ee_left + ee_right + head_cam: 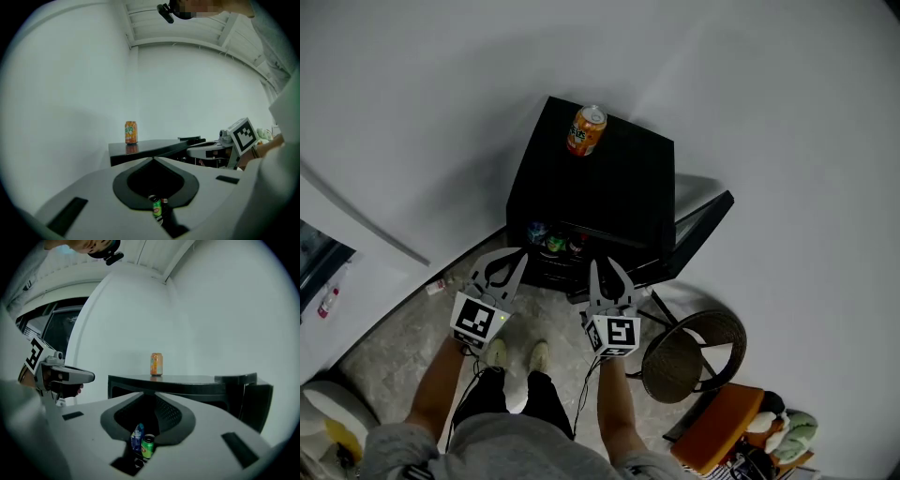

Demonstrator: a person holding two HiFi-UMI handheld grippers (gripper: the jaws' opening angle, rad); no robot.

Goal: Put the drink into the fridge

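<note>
An orange drink can (586, 129) stands upright on top of the black mini fridge (609, 192), near its back left corner; it also shows in the left gripper view (131, 132) and the right gripper view (156, 364). The fridge door (701, 228) hangs open to the right. Inside, a blue bottle (137, 437) and a green can (147, 446) stand on a shelf. Both grippers hover side by side in front of the open fridge, well below the orange can. My left gripper (518, 255) (153, 159) is shut and empty. My right gripper (602, 266) (152, 393) has its tips together, nothing between them.
A round wicker chair (682, 358) stands right of the person, just under the open door. An orange cushion (720, 427) and plush toys (787, 433) lie at the lower right. A spray bottle (328, 300) sits at the far left. White walls enclose the fridge's corner.
</note>
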